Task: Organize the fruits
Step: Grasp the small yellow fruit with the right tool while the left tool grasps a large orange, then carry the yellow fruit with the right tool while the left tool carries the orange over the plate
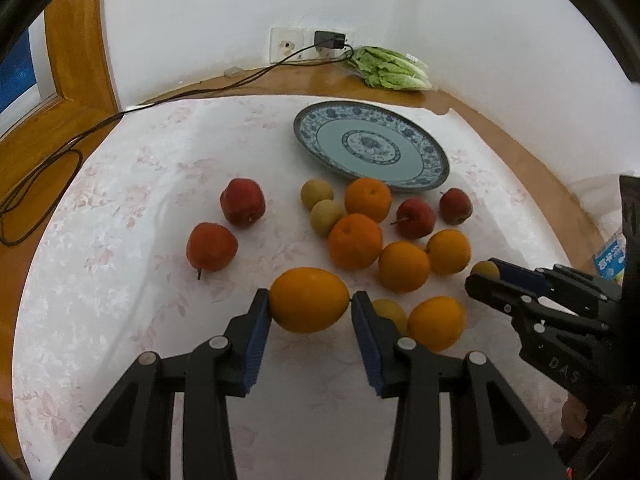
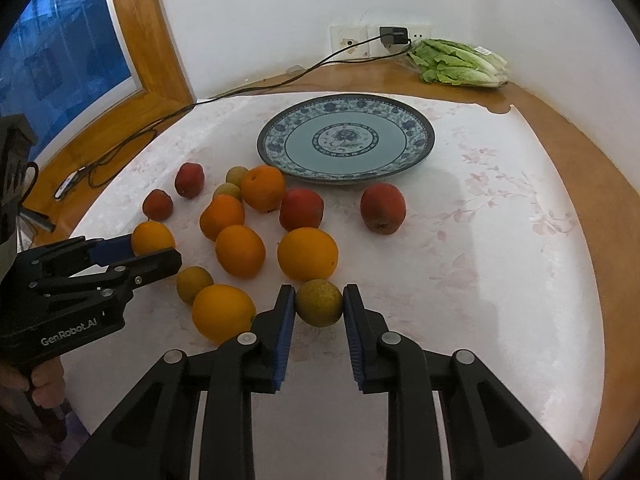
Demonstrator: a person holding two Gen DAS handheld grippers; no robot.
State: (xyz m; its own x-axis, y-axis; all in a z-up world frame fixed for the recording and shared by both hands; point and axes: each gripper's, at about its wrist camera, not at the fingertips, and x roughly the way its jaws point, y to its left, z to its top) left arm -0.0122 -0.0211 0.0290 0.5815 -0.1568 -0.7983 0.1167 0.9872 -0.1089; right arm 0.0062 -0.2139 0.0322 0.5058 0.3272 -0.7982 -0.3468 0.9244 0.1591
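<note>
We hold the left hand-held gripper (image 1: pixel 310 306) with its blue pads pressed against both ends of an orange (image 1: pixel 309 300), jaws partly open to the width of the fruit. The orange sits on the white cloth (image 1: pixel 120 240) that covers the counter (image 1: pixel 520 152). Just right of this gripper lie a small greenish-brown fruit (image 1: pixel 390 312) and a second orange (image 1: pixel 436 322).

We hold the right hand-held gripper (image 2: pixel 319 306) closed on another small greenish-brown fruit (image 2: pixel 319 302), a pad touching each side; it also sits on the cloth. Directly beyond it is an orange (image 2: pixel 307 254), and to its left another orange (image 2: pixel 222 312).

Further ahead of both grippers we see the remaining oranges and red apples in a loose group, with one apple (image 2: pixel 383 208) apart to the right. Beyond them stands the blue patterned plate (image 2: pixel 420 136), with no fruit on it
</note>
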